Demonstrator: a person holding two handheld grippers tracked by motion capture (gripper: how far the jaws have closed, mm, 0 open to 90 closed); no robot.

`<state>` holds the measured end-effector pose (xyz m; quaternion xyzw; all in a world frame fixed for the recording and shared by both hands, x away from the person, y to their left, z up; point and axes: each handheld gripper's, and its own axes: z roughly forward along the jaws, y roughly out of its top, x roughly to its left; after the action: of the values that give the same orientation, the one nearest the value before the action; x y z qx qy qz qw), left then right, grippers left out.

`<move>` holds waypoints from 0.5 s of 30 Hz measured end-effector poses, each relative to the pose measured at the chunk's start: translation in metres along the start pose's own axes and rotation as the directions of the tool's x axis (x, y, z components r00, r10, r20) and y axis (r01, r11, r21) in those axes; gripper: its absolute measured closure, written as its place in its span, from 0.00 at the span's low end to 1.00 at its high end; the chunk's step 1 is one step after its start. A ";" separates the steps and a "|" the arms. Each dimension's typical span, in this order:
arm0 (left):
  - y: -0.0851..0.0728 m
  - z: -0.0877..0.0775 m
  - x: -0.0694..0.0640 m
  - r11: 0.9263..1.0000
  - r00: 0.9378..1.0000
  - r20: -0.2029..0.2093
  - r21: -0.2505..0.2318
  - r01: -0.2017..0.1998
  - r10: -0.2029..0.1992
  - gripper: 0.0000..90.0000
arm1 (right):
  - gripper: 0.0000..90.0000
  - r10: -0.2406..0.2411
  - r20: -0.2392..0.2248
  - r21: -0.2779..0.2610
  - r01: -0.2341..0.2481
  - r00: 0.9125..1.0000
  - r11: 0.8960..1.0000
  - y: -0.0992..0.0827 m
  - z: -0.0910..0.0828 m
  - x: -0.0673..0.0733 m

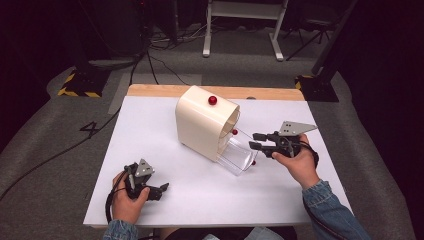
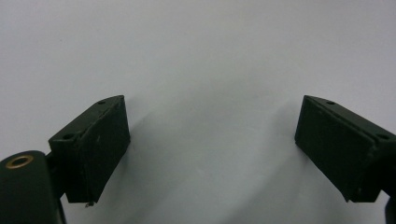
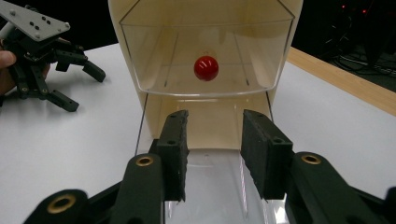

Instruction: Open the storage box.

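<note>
**Cream box with clear drawer, mid-table**

The cream box (image 1: 205,122) stands mid-table, its clear drawer (image 1: 239,156) pulled out; the inside is hard to read. Three red knobs (image 1: 212,100) show. The right gripper (image 1: 256,140) hovers over the drawer, jaws narrowly apart, holding nothing. The left gripper (image 1: 163,188) rests near the front edge of the white table (image 1: 150,120), jaws wide. Dark room, grey carpet (image 1: 45,135).

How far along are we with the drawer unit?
Done: the lower clear drawer stands pulled out of the cream unit. In hand: the right gripper is open over that drawer, holding nothing. Left: the upper drawer with its red knob is shut. The left gripper is open over bare table.
</note>
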<state>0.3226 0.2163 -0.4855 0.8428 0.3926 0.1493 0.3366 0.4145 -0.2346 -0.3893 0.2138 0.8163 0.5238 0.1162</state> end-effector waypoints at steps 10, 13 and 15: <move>0.000 0.000 -0.001 1.000 1.000 -0.001 -0.003 0.003 -0.003 0.12 | 0.73 -0.019 -0.022 -0.036 0.018 1.000 0.999 0.008 0.025 -0.001; 0.000 0.000 -0.001 1.000 1.000 -0.001 -0.002 0.004 -0.004 0.12 | 0.75 -0.024 -0.024 -0.050 0.022 0.999 0.999 0.010 0.032 0.001; -0.001 0.000 -0.001 1.000 1.000 0.000 -0.003 0.004 -0.004 0.12 | 0.75 -0.026 -0.028 -0.056 0.025 0.999 0.998 0.011 0.036 0.001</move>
<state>0.3219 0.2160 -0.4859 0.8416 0.3940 0.1494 0.3379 0.4306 -0.2011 -0.3942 0.1924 0.8058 0.5477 0.1168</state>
